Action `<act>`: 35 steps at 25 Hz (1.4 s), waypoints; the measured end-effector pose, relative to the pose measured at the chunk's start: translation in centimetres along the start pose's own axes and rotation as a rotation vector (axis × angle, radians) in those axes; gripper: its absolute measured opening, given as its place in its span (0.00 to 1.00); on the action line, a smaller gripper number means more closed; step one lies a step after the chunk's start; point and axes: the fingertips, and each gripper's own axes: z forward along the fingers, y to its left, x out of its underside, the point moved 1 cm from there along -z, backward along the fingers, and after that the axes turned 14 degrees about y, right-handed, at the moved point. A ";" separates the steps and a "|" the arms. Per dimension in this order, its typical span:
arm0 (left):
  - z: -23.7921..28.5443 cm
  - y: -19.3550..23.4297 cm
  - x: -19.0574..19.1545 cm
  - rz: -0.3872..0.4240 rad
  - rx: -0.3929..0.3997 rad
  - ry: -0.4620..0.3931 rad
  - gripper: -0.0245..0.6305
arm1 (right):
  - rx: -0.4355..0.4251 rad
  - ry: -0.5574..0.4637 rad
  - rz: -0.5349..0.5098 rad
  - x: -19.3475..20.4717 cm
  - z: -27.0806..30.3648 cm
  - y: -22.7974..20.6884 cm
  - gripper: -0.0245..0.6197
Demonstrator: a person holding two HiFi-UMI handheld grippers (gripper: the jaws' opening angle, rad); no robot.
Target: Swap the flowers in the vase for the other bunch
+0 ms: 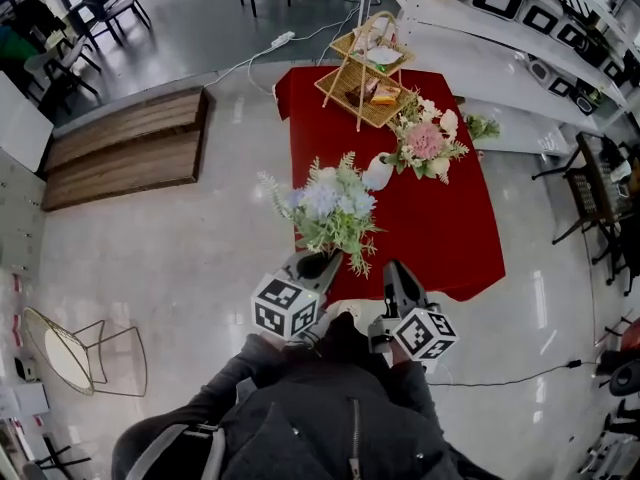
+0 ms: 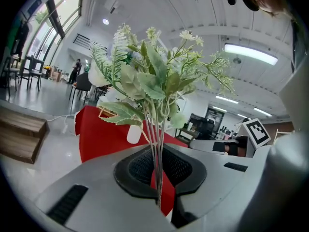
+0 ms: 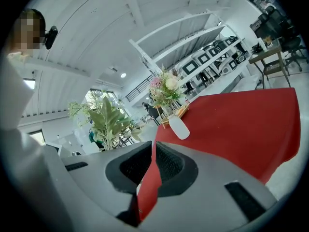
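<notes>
A white vase (image 1: 378, 171) lies tilted on the red table (image 1: 450, 238), with a bunch of pink and cream flowers (image 1: 425, 143) in it. My left gripper (image 1: 318, 265) is shut on the thin stems (image 2: 157, 178) of a second bunch, pale blue and white with green leaves (image 1: 330, 203), held upright over the table's near left edge. In the left gripper view this bunch (image 2: 149, 76) fills the middle, with the vase (image 2: 134, 133) behind it. My right gripper (image 1: 398, 273) is beside it at the near edge, shut and empty. The right gripper view shows the vase (image 3: 179, 127) and pink flowers (image 3: 164, 88) ahead.
A two-tier wire basket stand (image 1: 365, 68) stands at the table's far end. White shelving with appliances (image 1: 520, 13) runs along the right. A low wooden platform (image 1: 125, 143) lies on the floor to the left, a wire chair (image 1: 85, 353) at lower left, a cable (image 1: 500, 378) at lower right.
</notes>
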 end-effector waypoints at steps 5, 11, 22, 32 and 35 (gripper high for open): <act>1.2 0.9 -1.2 -0.010 -0.032 -0.008 0.08 | -0.021 0.011 -0.006 -1.4 1.2 -1.1 0.08; 2.6 1.9 -2.6 -0.024 -0.075 -0.035 0.08 | -0.042 0.026 -0.018 -2.7 2.5 -2.5 0.09; 5.8 3.5 -5.5 -0.050 -0.148 -0.095 0.08 | -0.092 0.048 -0.070 -6.2 4.8 -5.4 0.08; 7.5 4.4 -5.9 -0.078 -0.208 -0.108 0.08 | -0.154 0.101 -0.106 -6.7 7.2 -6.2 0.08; 7.7 4.6 -5.9 -0.086 -0.223 -0.108 0.08 | -0.166 0.107 -0.117 -6.6 7.6 -6.1 0.08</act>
